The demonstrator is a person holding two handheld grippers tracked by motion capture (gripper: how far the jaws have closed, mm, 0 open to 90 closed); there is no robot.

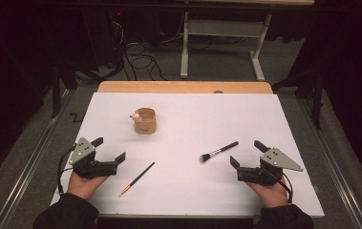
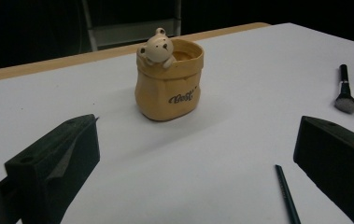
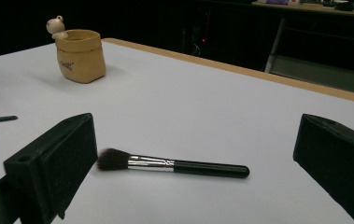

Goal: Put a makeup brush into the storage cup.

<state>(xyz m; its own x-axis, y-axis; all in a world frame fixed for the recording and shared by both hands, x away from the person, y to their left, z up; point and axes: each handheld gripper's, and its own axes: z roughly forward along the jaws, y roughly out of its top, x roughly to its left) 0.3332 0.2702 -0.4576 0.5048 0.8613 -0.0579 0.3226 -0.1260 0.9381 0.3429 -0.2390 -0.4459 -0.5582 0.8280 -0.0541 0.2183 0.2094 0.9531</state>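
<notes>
Dark room, grey carpet floor [image 1: 226, 71], white table frame [image 1: 221, 28], tangled cables [image 1: 140, 59]

You can read one dark script word on the yellow bear pot [image 2: 169, 86] front, looks like "Bear"; letters too blurred to confirm.

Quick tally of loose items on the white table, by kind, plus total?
Makeup brush: 1
Thin brush with dark handle: 1
Yellow bear pot: 1
Total: 3, all lying clear of the open left gripper and open right gripper.

one pot [image 1: 145, 121]; two brushes [image 1: 219, 151]
</notes>
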